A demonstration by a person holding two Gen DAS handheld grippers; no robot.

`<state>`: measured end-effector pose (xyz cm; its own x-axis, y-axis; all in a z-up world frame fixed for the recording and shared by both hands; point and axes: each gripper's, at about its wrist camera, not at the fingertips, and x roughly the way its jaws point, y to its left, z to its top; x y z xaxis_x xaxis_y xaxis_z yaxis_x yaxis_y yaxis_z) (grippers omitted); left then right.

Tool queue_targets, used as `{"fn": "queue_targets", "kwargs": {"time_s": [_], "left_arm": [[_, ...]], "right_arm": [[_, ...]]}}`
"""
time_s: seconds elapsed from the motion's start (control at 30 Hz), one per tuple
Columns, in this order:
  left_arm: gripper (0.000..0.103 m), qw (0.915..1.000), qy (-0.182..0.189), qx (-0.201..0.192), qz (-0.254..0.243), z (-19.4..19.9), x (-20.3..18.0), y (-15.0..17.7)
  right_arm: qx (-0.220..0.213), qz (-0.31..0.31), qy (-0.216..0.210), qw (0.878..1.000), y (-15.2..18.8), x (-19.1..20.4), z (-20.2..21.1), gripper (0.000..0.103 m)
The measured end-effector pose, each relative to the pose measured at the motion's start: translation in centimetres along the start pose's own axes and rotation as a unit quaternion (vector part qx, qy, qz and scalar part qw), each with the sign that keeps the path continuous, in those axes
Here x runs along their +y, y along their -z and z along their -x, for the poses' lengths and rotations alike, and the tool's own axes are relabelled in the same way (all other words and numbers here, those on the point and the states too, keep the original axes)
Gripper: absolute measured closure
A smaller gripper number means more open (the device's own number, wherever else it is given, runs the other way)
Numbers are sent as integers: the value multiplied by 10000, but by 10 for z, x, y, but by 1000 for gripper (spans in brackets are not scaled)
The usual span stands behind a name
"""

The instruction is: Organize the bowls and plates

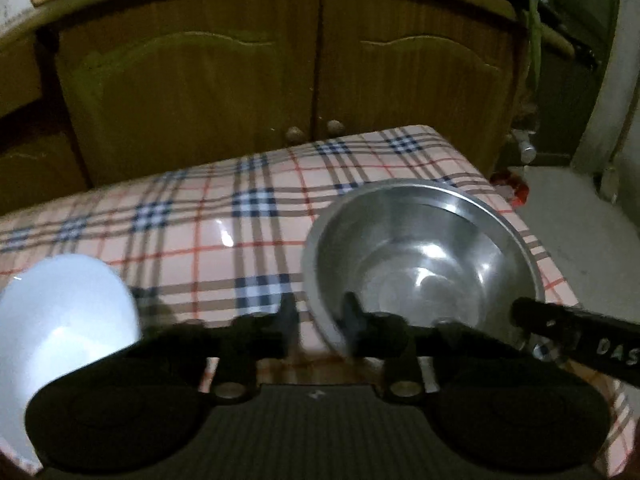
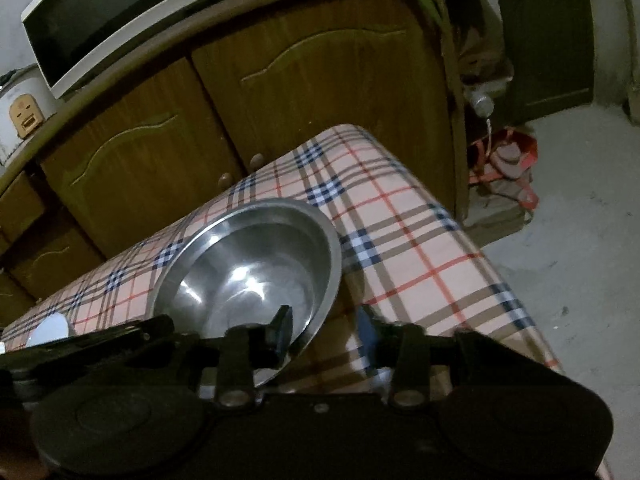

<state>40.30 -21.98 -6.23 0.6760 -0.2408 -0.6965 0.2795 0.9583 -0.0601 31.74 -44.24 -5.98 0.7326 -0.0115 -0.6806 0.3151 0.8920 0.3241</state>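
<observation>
A steel bowl [image 1: 420, 256] [image 2: 248, 268] sits near the right end of the plaid-covered table [image 1: 224, 232] [image 2: 404, 240]. My left gripper [image 1: 320, 316] is shut on the bowl's left rim, one finger inside and one outside. On the opposite rim my right gripper [image 2: 322, 328] is shut the same way, with its left finger inside the bowl. One finger [image 1: 532, 314] of the right gripper shows at the bowl's right side in the left wrist view. A white bowl [image 1: 60, 320] [image 2: 48, 332] stands apart at the table's left, untouched.
Wooden cabinet doors [image 1: 280, 80] [image 2: 312, 80] rise just behind the table. A microwave [image 2: 100, 20] and a rice cooker [image 2: 24, 112] stand on the counter above. Right of the table edge is bare floor [image 2: 580, 240] with a red bag [image 2: 504, 160] and a bottle [image 2: 482, 104].
</observation>
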Motion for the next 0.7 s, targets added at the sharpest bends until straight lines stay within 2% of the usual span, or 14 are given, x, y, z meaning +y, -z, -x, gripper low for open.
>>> {"fn": "queue_targets", "kwargs": {"time_s": [0.13,0.3,0.7], "left_arm": [[84,10000,56,-63,47,3,1,0],[84,9996,110,-232,112,28,1,2],[85,9974,-52,-687,203,143,3,27]], "right_arm": [[-83,33,-19,10000,4,4,4,80],[-259,186,-15,9995,7,12,29,80],[-622,576,-223,9961,36,47,151,80]]}}
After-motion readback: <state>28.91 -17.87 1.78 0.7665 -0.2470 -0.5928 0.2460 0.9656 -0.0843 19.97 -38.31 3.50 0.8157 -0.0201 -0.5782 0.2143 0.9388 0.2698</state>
